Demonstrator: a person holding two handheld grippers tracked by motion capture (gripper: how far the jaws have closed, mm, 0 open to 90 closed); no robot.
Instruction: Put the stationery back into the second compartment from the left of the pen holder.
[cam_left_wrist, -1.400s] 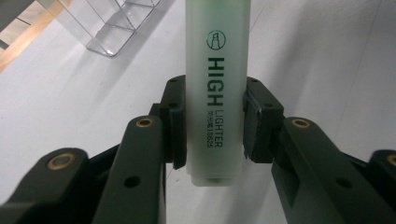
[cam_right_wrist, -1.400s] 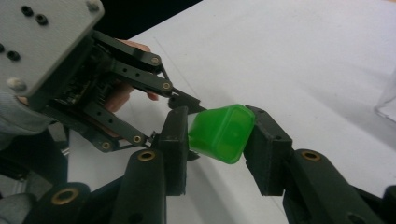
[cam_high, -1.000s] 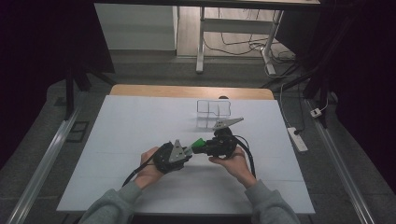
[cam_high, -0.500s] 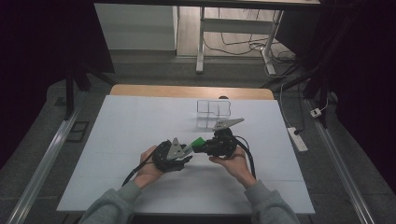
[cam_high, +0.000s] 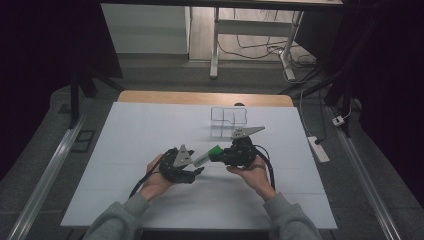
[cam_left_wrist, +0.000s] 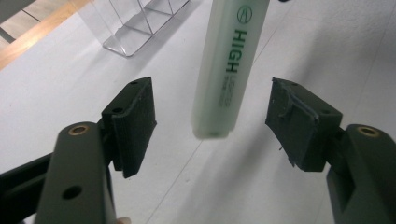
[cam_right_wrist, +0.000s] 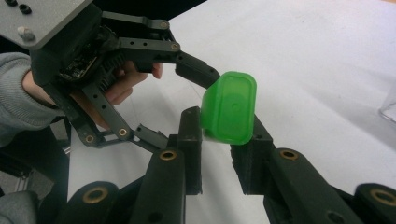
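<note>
Right gripper (cam_high: 216, 153) clamps the green cap end of the highlighter (cam_left_wrist: 229, 65), held level above the table (cam_high: 130, 145). Left gripper (cam_high: 196, 169) has just been opening; its jaws stand apart around the pen's pale end, not touching. Clear organizer (cam_high: 228, 120) stands farther away, looking empty.

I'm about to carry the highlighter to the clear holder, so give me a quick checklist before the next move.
1. Right tongs clamp the highlighter at its green cap: ok.
2. Left tongs have just been opening; pads stand clear of the barrel on both sides: ok.
3. Barrel end hangs free above the table: ok.
4. Clear holder upright beyond the hands: ok.
5. Holder compartments empty: cannot tell.
6. Cap firmly seated on the barrel: cannot tell.
</note>
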